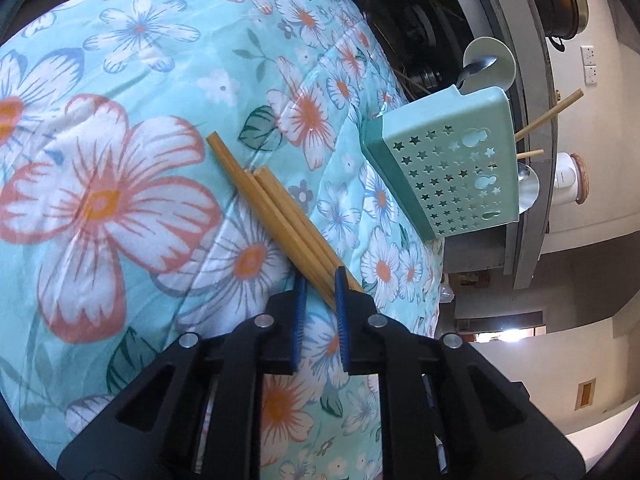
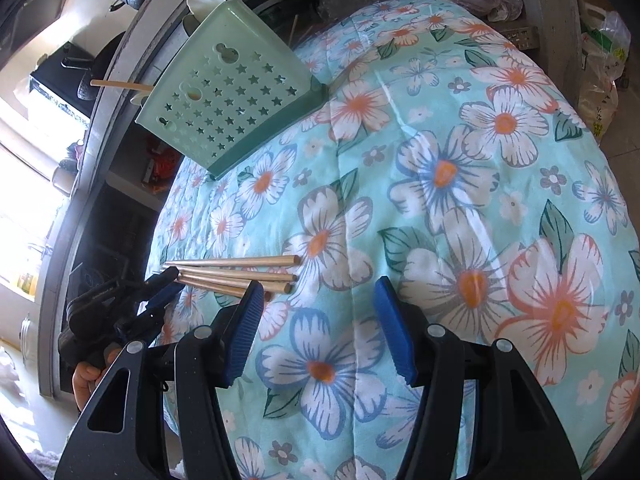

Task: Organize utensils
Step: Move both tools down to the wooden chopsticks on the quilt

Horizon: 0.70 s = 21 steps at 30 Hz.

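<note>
Four chopsticks [image 1: 276, 216] lie bunched on the flowered quilt [image 1: 120, 120], and I have my left gripper [image 1: 320, 284] with its jaws nipped on their near ends. Next I judge a lift toward the green holder [image 1: 448, 168] at the quilt's edge. My right gripper [image 2: 316, 304] hovers, jaws apart, empty.

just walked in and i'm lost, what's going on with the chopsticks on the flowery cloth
A person holding a gripper in each hand is tidying utensils. The left gripper has its jaws nearly shut around the near ends of a bundle of wooden chopsticks lying on the floral cloth. The right gripper hangs open over the cloth, holding nothing. The green star-holed utensil holder stands at the cloth's far edge, already holding spoons and a couple of chopsticks.
</note>
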Each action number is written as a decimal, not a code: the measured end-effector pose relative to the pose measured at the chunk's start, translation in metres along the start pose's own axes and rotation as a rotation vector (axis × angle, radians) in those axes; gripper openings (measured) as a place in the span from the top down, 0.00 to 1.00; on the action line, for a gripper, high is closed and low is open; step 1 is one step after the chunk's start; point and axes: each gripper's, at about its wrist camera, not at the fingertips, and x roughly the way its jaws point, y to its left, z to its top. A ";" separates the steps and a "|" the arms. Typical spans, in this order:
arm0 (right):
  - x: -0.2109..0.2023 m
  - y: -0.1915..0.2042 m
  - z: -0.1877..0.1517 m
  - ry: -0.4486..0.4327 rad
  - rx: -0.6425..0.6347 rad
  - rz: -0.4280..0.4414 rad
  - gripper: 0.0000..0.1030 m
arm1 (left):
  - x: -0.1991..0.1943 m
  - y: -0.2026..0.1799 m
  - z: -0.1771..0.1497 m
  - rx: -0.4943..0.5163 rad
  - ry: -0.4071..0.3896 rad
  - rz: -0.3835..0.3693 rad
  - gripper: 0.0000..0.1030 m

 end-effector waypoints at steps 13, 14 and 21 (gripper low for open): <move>0.000 -0.004 0.003 -0.001 0.008 -0.002 0.45 | -0.029 0.020 -0.004 -0.114 0.026 -0.024 0.79; 0.000 -0.003 0.003 -0.002 0.010 -0.003 0.45 | -0.030 0.022 -0.002 -0.132 0.022 -0.031 0.78; -0.001 -0.002 0.002 -0.007 0.010 -0.016 0.45 | -0.023 0.036 0.006 -0.254 0.014 -0.064 0.78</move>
